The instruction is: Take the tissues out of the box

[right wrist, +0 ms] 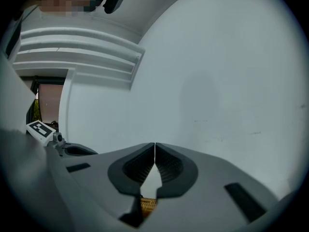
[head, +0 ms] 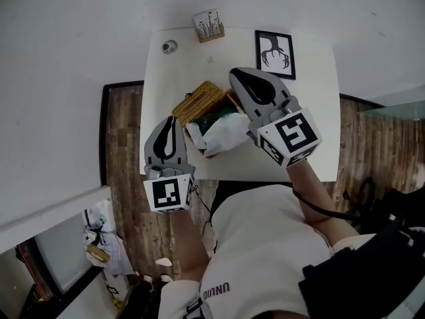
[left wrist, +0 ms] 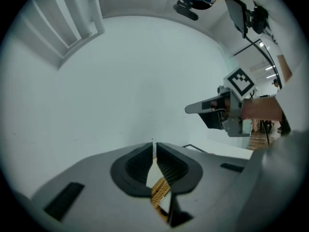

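The woven tissue box sat on the white surface, with a white tissue bundle bulging out at its 5 o'clock. The left gripper and right gripper both hovered with fingers pressed together and empty, so removal looked largely undone.

We note a smooth, matt white table. On the table: a rough woven wicker basket and crumpled paper tissues. Beside the table: wood-plank floor.
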Demonstrator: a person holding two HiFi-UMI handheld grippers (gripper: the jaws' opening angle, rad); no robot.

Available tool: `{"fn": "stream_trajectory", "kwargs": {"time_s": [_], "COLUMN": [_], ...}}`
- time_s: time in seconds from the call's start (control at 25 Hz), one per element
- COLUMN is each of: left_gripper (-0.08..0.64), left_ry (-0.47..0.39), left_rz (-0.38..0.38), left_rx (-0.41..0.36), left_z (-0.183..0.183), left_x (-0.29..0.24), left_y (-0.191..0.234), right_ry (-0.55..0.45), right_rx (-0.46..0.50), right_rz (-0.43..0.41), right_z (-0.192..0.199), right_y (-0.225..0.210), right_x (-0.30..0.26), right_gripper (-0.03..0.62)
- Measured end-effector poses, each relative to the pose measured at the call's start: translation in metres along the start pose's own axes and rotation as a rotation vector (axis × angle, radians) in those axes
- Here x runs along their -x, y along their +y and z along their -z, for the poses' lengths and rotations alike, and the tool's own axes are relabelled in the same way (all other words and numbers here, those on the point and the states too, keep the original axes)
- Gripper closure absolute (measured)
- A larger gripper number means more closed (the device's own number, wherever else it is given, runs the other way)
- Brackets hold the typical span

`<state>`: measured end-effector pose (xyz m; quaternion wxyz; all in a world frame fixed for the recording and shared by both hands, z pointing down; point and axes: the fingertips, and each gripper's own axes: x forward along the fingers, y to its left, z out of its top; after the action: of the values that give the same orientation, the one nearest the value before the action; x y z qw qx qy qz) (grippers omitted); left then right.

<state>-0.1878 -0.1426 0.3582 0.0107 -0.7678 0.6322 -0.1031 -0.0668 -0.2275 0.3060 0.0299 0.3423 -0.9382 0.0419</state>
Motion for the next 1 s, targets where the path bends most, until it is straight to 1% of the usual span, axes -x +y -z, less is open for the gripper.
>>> {"fn": "stream_trajectory", "kwargs": {"time_s": [0.04, 0.12, 0.32, 0.52, 0.72, 1.0], "left_gripper": [0.537, 0.497, 0.443, 0.395, 0.358, 0.341], "left_ry": [-0.002, 0.005, 0.054, 0.11, 0.186, 0.25], "left_rz": [0.024, 0.073, 0.196, 0.297, 0.371, 0.425], "left_rx": [0.01, 0.02, 0.008, 0.048, 0.086, 0.123], "left_z": [0.002, 0.007, 0.022, 0.041, 0.058, 0.073], "left_x": [-0.002, -0.005, -0.008, -0.01, -0.013, -0.019], "left_y": [-0.002, -0.005, -0.017, -0.026, -0.036, -0.044], "right_ry": [0.004, 0.012, 0.024, 0.032, 0.041, 0.052], "right_rx": [-0.001, -0.005, -0.017, -0.026, -0.027, -0.033], "right_rz": [0.005, 0.015, 0.04, 0.051, 0.06, 0.071], "right_z": [0.001, 0.004, 0.008, 0.013, 0.015, 0.019], "right_y": [-0.001, -0.003, -0.009, -0.013, -0.015, -0.019], "right_x": [-0.001, -0.003, -0.005, -0.007, -0.008, -0.009], "right_gripper": [0.572, 0.572, 0.572, 0.572, 0.572, 0.572]}}
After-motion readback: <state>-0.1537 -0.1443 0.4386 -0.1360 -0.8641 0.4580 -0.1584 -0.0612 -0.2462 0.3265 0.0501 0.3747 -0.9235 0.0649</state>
